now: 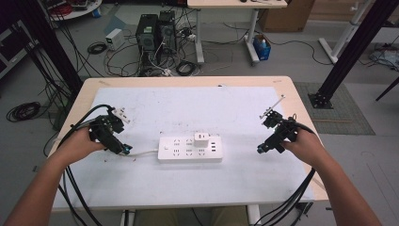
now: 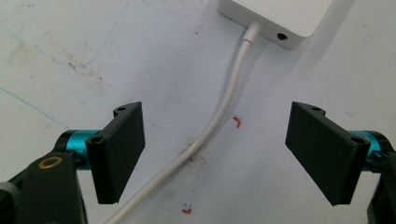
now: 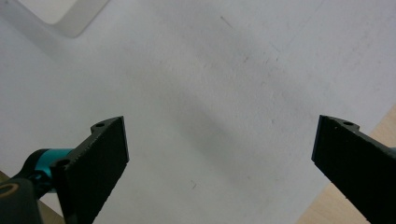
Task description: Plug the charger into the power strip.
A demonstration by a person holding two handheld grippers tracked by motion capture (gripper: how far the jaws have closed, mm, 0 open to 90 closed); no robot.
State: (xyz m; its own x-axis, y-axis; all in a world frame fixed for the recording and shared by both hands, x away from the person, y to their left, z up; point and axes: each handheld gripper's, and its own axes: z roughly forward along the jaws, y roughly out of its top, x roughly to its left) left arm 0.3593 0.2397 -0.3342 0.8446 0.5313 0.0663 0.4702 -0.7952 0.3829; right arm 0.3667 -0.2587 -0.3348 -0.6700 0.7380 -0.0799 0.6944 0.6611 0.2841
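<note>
- Person's forearms enter from the bottom edge of the high view; each hand holds a two-jaw gripper above a white mat [image 1: 141,188] that covers most of a light wooden table [image 1: 301,99].
- Left gripper [image 1: 123,149]: held low over the left part of the mat, black cables trailing back past the forearm. In the left gripper view [image 2: 215,154] its jaws stand wide apart and hold nothing; the white cord [image 2: 219,116] runs on the mat between them without touching either.
- Right gripper [image 1: 261,149]: held over the right part of the mat, well apart from the power strip. In the right gripper view [image 3: 219,154] the jaws are spread wide and empty, with bare mat between them and the wooden table edge at the lower right.
- Power strip [image 1: 190,149]: white, lying flat near the centre of the mat, between the two grippers. Its cord [image 1: 141,153] leaves the left end and runs toward the left gripper.
- White adapter [image 1: 202,139]: plugged into the top face of the strip, toward its right half.
- Small white block [image 1: 121,114]: on the mat beyond the left gripper; its kind cannot be told.
- Beyond the table: grey floor with two dark computer towers [image 1: 156,32], loose cables and a second desk.
</note>
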